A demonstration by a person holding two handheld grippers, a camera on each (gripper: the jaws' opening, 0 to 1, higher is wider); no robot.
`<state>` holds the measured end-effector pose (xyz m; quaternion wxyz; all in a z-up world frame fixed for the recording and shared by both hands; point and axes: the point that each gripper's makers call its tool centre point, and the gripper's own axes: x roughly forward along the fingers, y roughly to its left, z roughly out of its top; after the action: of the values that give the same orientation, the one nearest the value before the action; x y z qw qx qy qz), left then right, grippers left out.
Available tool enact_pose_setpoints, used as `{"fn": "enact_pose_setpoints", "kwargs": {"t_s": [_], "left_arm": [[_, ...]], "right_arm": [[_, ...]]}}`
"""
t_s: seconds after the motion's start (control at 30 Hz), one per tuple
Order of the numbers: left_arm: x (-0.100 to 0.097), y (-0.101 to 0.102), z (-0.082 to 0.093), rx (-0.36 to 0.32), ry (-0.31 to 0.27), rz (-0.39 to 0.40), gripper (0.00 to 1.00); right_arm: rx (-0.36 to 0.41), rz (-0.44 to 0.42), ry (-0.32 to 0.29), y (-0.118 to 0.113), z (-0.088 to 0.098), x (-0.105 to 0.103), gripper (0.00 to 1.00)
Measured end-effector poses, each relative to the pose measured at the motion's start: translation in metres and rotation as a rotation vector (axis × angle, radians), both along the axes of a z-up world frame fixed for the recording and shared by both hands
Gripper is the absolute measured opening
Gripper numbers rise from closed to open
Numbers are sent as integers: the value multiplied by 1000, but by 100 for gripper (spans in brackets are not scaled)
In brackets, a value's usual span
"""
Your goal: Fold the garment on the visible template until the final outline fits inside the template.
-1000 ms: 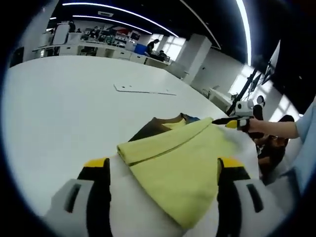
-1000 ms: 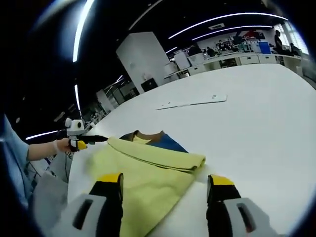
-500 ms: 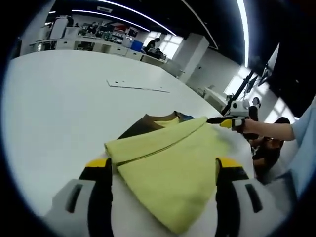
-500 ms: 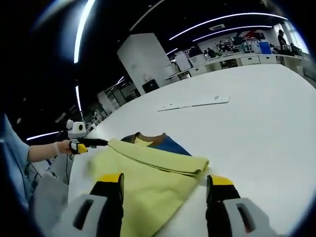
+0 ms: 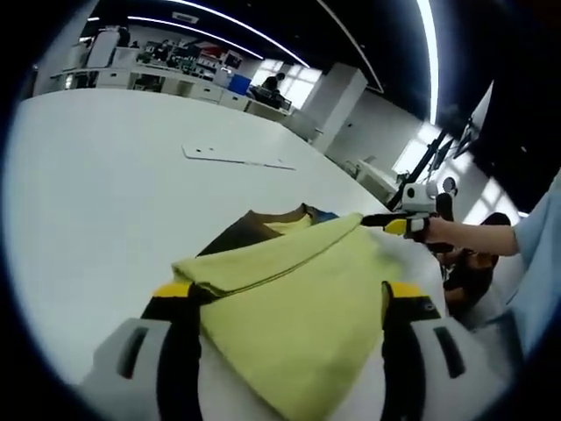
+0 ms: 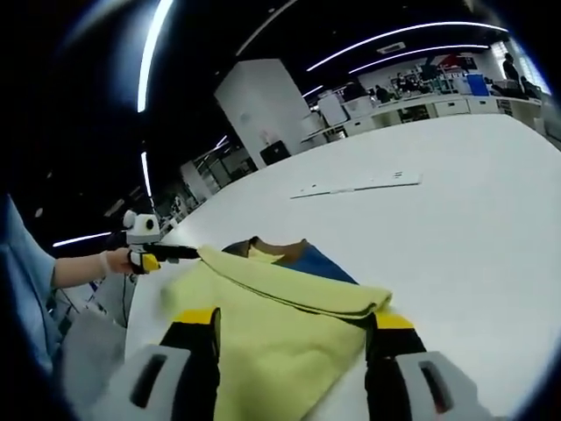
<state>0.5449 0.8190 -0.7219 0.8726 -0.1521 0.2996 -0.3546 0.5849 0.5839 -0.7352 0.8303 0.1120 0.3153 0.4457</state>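
Observation:
A yellow-green garment (image 5: pixel 298 298) with a brown collar (image 5: pixel 263 224) and a blue part (image 6: pixel 316 259) lies folded on the white table (image 5: pixel 105 175). Its thick folded edge runs across in front of both cameras. My left gripper (image 5: pixel 287 294) has its jaws wide apart, the cloth spreading between them. My right gripper (image 6: pixel 294 320) stands the same way over the garment (image 6: pixel 272 342). Seen from the side, the right gripper (image 5: pixel 375 218) touches the garment's far corner. The left gripper (image 6: pixel 180 253), held by a hand, touches the opposite corner.
A flat white sheet (image 5: pixel 232 158) lies farther out on the table, also seen as the sheet (image 6: pixel 355 186). Desks and people stand far behind. A person's light-blue sleeve (image 5: pixel 539 254) is at the right, beside the table edge.
Both cameras have come closer to the garment. Its folded edge now reaches the jaw tips in each view, where it lay a little ahead of them a second ago.

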Motion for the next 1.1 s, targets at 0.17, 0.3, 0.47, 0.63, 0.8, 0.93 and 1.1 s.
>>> {"fn": "enact_pose_setpoints", "kwargs": {"t_s": [0.17, 0.3, 0.47, 0.63, 0.8, 0.93, 1.1], "left_arm": [[9, -8, -3, -15, 3, -1, 82], [19, -5, -3, -16, -7, 23, 83], [32, 3, -3, -50, 5, 61, 83], [32, 5, -6, -43, 16, 70, 84], [31, 4, -7, -37, 20, 65, 84], [31, 4, -6, -37, 20, 66, 84], [28, 5, -5, -28, 17, 59, 84]], "right_arm": [[7, 8, -2, 9, -1, 6, 67], [13, 3, -9, 14, 0, 14, 67], [0, -2, -9, 16, -4, 23, 67], [-6, -8, -9, 15, -6, 26, 66], [-12, -5, -10, 14, -6, 27, 66], [-17, -1, -11, 13, -6, 26, 66], [-31, 10, -22, 12, -5, 23, 67]]}}
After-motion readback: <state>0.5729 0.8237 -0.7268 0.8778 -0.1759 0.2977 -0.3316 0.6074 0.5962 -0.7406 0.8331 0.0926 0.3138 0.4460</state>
